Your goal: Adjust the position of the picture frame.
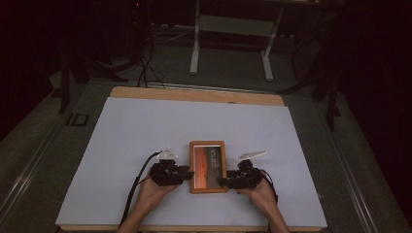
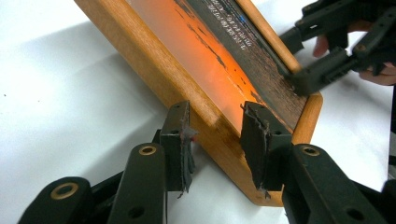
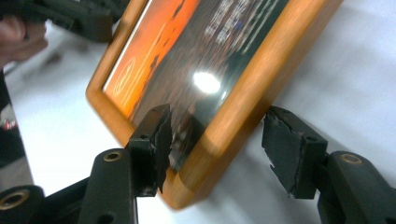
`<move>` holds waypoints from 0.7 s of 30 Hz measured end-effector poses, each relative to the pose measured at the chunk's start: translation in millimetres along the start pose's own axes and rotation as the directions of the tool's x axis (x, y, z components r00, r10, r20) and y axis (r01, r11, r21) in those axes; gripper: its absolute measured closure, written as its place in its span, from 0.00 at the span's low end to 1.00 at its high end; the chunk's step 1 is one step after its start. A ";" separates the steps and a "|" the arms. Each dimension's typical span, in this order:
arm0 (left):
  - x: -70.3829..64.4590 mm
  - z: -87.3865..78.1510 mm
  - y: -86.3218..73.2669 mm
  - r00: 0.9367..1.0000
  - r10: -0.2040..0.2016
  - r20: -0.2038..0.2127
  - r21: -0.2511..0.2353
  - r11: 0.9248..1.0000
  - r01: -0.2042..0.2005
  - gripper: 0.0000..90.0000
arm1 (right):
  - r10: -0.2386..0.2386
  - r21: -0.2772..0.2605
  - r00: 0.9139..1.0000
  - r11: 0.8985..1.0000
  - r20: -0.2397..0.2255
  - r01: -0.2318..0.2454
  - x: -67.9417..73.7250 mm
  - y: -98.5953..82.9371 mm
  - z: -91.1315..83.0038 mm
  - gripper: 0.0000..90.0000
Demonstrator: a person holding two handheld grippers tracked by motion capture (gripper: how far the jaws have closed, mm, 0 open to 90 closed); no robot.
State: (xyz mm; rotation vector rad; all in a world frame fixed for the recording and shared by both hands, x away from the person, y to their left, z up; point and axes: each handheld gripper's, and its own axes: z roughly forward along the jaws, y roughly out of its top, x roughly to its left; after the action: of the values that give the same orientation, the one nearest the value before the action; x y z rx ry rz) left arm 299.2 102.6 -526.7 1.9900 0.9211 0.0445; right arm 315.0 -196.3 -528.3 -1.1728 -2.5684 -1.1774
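Observation:
A wooden picture frame [image 1: 208, 166] holding an orange sunset print lies on the white table top [image 1: 145, 131], near the front edge. My left gripper [image 1: 183, 174] is at the frame's left rail. In the left gripper view its jaws straddle that rail [image 2: 205, 116] close to a corner, open, one jaw beside the outer side and one over the print. My right gripper [image 1: 224, 182] is at the frame's right rail. In the right gripper view it [image 3: 215, 140] is open around the frame's corner [image 3: 219, 135], with a clear gap on the outer side.
The table's wooden far edge [image 1: 194, 93] runs along the back. Beyond it, on the dark floor, stand a white metal stand [image 1: 233, 43] and some cables [image 1: 145, 63]. White table surface stretches left, right and behind the frame.

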 end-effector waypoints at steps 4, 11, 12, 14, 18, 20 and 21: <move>1.4 -1.9 0.6 1.000 -0.002 -0.011 -0.008 1.000 0.002 0.70 | -0.024 0.036 1.000 0.999 -0.007 0.024 4.7 -0.8 0.5 0.48; 3.3 -4.2 0.7 1.000 -0.004 -0.016 -0.022 1.000 0.004 0.69 | -0.041 0.054 0.999 0.998 -0.020 0.042 5.8 0.2 -0.2 0.48; 3.4 -5.1 0.9 1.000 -0.005 -0.018 -0.027 1.000 0.005 0.69 | -0.045 0.046 0.999 0.998 -0.018 0.046 5.5 0.5 -2.4 0.46; 4.3 -8.2 1.3 1.000 -0.007 -0.022 -0.039 0.999 0.006 0.69 | -0.048 0.027 0.999 0.998 -0.005 0.048 4.4 1.4 -8.2 0.44; 9.0 -15.4 2.1 0.999 -0.020 -0.047 -0.067 0.998 0.017 0.67 | -0.052 -0.024 0.998 0.998 0.025 0.052 0.6 1.9 -19.0 0.44; 10.7 -18.2 2.1 0.998 -0.024 -0.058 -0.073 0.997 0.020 0.66 | -0.059 -0.030 0.997 0.998 0.054 0.061 -0.1 1.6 -19.5 0.46; 11.4 -19.8 2.2 0.998 -0.022 -0.066 -0.075 0.997 0.017 0.65 | -0.062 -0.029 0.996 0.998 0.068 0.064 0.1 1.6 -19.0 0.47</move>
State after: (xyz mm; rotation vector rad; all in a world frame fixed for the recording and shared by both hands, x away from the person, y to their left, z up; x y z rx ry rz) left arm 301.4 123.3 -517.2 1.9207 0.9680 0.1335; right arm 311.8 -208.5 -513.9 -1.1652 -2.6642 -1.2151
